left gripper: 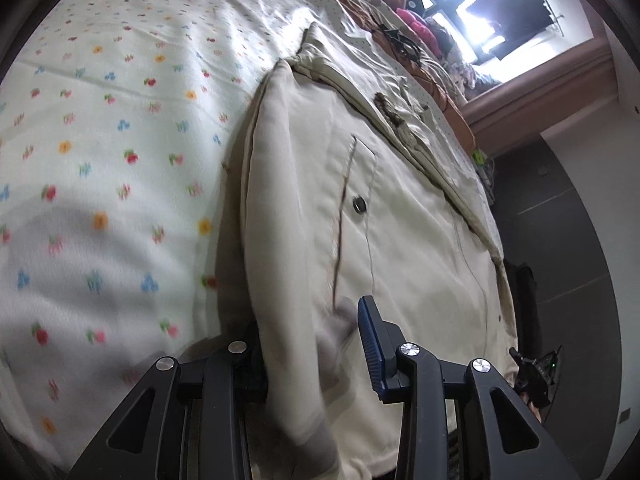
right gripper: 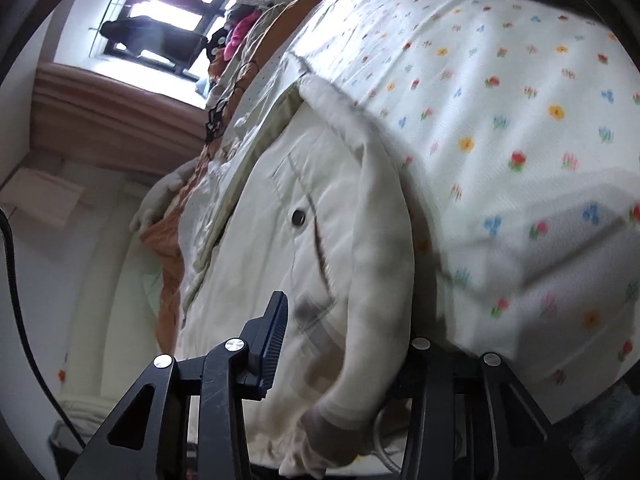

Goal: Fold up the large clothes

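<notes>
1. Here, a cream jacket [left gripper: 400, 216] lies flat on a bed, on a pale sheet [left gripper: 120, 128] printed with small red, blue and orange flowers.
2. The jacket cloth is smooth and faintly padded, with stitched seams, a slanted pocket slit and a round metal snap [left gripper: 359, 203] beside it; a sleeve [left gripper: 276, 208] lies folded along the jacket's edge.
3. The sleeve ends in a grey-brown ribbed cuff [right gripper: 320, 420], softer and darker than the body cloth.
4. The left claw [left gripper: 312, 344] straddles the sleeve, jaws partly apart. Its blue ribbed pad [left gripper: 370, 344] stands just clear of the cloth, while the other finger is hidden behind the sleeve, so a grip cannot be told for sure.
5. The right claw [right gripper: 348, 344] likewise has a sleeve and cuff between its part-open jaws. The ribbed pad [right gripper: 274, 344] looks close to the cloth but not pressing, and the far finger is hidden under the sleeve.
6. Only the left view shows a dark tiled floor [left gripper: 560, 248] beyond the bed's edge.
7. Only the right view shows an orange quilt [right gripper: 168, 248] beside the jacket and a black cable [right gripper: 12, 264] at the frame's edge.
8. Both views show a bright window [left gripper: 480, 8] with a wooden sill and heaped clothes.
</notes>
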The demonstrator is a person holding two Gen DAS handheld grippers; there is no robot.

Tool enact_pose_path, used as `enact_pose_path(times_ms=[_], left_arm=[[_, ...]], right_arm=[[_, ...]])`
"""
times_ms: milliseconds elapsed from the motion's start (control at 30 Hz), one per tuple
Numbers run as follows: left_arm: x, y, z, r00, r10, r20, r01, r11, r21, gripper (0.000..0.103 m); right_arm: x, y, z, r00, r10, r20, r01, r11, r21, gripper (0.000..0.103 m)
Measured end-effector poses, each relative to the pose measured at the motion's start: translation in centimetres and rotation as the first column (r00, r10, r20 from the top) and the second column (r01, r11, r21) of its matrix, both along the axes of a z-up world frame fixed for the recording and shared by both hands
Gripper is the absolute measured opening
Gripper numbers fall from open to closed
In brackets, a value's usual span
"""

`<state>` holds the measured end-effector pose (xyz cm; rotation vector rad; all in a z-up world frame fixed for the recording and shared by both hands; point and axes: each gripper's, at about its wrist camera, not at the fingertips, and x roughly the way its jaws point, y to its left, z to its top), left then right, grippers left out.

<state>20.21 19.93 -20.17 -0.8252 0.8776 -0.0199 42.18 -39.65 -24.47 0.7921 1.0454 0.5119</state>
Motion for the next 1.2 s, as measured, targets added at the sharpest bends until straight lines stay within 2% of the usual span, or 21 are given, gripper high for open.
enact_pose_path(times_ms=[33, 67, 167, 267, 500, 800, 1000, 1200], left_arm=[[-0.1, -0.2, 0.0, 1.000, -0.003, -0.002, 0.003, 1.000, 0.007, 0.026], [-0.3, -0.3, -0.1, 1.000, -0.003, -0.006, 0.003, 1.000, 0.012, 0.017], [-1.0, 0.2, -0.1, 1.000, 0.028, 0.002, -0.028, 0.999, -0.026, 0.009], [-2.0, 0.2, 1.0, 0.997, 0.057, 0.043, -0.057, 0.998, -0.012, 0.006], [-4.5, 1.0, 4.6, 0.986, 0.086, 0.144, -0.081, 0.996, -0.042, 0.005], [-8.8, 0.6, 8.9, 0.965, 0.101, 0.244, -0.097, 0.995, -0.030, 0.004], [-12.0, 0.3, 10.6, 0.948, 0.120, 0.295, -0.117, 0.993, -0.029, 0.004], [-15.7, 0.1, 11.4, 0.932, 0.136, 0.335, -0.132, 0.991, -0.034, 0.004]], right_arm=[[-0.4, 0.1, 0.0, 1.000, 0.015, 0.006, -0.015, 1.000, -0.007, 0.041], [-0.7, 0.3, 0.0, 1.000, 0.023, 0.010, -0.023, 1.000, -0.018, 0.036], [-1.4, 0.2, -0.3, 1.000, 0.020, -0.002, -0.020, 0.999, -0.036, 0.018], [-2.0, -0.2, 0.3, 1.000, -0.002, 0.011, 0.003, 0.999, -0.046, 0.014], [-3.9, -0.7, 5.1, 0.993, -0.027, 0.115, 0.032, 0.999, -0.035, 0.012], [-7.2, -0.3, 9.8, 0.975, 0.001, 0.221, 0.002, 1.000, -0.016, 0.012], [-10.0, -0.3, 12.7, 0.957, 0.030, 0.287, -0.019, 0.999, -0.041, 0.012], [-13.3, -0.8, 14.2, 0.938, 0.050, 0.344, -0.032, 0.998, -0.056, 0.011]])
